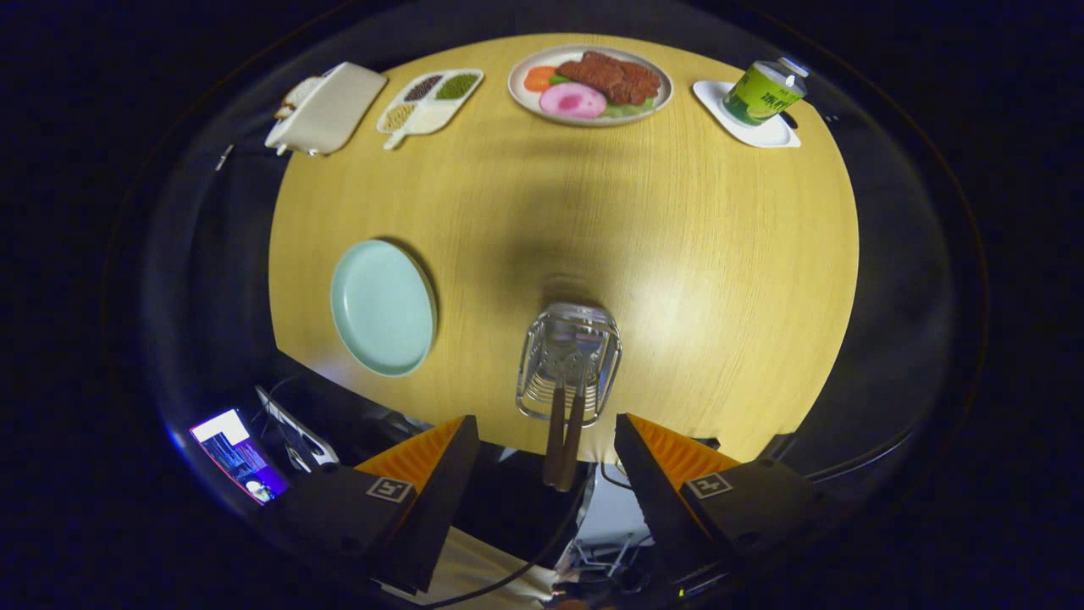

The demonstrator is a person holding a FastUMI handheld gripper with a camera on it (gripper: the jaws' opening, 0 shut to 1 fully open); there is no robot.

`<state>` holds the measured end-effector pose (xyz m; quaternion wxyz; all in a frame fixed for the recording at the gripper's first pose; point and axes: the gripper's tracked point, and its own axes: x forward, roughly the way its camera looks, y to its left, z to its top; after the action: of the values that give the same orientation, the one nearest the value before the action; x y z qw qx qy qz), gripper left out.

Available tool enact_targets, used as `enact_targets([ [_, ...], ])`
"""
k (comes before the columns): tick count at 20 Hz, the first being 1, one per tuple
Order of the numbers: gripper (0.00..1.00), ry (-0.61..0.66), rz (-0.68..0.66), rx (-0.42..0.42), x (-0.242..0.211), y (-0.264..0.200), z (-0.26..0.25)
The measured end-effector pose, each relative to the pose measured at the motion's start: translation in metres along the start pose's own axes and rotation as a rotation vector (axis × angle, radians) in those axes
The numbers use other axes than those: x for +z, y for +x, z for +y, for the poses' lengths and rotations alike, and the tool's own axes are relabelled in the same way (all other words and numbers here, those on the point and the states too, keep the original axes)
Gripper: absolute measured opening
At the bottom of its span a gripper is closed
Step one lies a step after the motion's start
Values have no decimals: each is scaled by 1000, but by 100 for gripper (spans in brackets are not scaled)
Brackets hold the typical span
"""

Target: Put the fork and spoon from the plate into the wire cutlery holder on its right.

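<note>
Standing in the wire holder (568, 363) near the table's (677, 254) near edge are two wooden-handled utensils (564, 440), fork and spoon, handles leaning out between the fingers. One gripper (546, 440) hangs with fingers wide apart, holding nothing. One pale green plate (383, 307) lies bare left of the holder, close to the rim. Open tabletop stretches beyond toward four dishes.

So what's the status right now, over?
Claw open, holding nothing. Fork and spoon both standing in the wire cutlery holder. Pale green plate bare. Nothing in the way.
</note>
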<state>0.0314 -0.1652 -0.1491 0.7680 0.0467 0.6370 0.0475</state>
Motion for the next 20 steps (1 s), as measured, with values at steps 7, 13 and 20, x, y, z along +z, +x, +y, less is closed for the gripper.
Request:
enact_targets([
  [7,100,55,-504,90,18,-74,28],
  [13,100,58,-794,68,-6,-117,32],
  [20,99,-4,-1189,-15,-19,-196,52],
])
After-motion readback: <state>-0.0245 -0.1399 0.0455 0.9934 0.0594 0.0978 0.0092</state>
